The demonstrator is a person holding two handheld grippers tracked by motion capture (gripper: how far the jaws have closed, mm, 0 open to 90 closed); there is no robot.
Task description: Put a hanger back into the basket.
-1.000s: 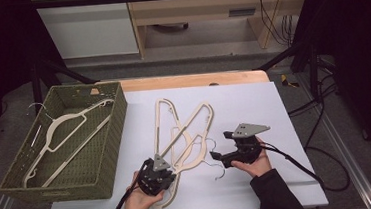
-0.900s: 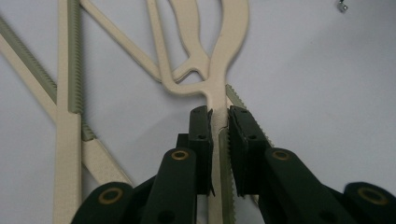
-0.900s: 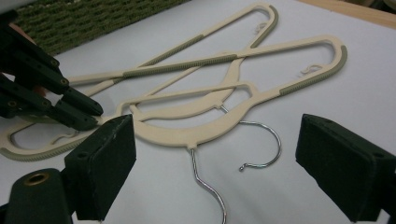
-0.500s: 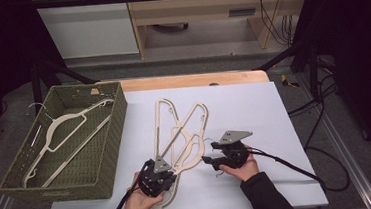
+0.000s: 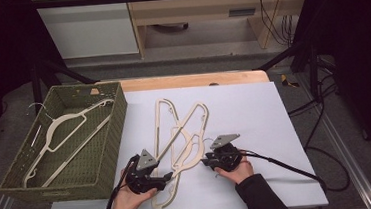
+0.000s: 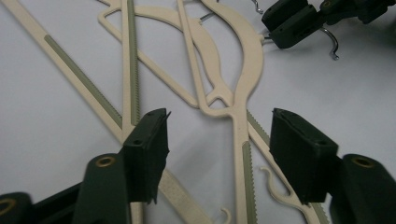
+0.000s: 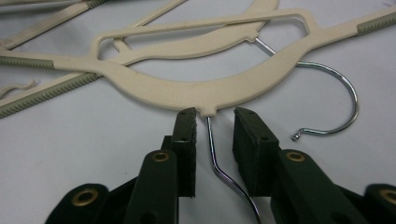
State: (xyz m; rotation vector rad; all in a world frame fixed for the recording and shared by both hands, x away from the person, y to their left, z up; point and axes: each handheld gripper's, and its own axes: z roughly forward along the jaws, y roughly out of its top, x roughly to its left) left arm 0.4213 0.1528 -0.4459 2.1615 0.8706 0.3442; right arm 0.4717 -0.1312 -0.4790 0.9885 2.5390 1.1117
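high: above, forward-down | claw views: close, low | shared: hangers (image 5: 181, 135)

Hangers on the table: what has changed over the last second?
The right hand-held gripper moved left to the top hanger; its jaws have just been closing around the metal hook's stem, not yet pinching it. The left hand-held gripper has just opened, releasing a hanger bar. The basket and its hanger stayed put.

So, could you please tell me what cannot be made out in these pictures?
- High view: whether the right tongs touch the hanger hook; too small.
- Right gripper view: the hook's wire runs off the bottom edge.
- High view: how many beige hangers overlap; tangled.
- Basket: near wall hides its floor.
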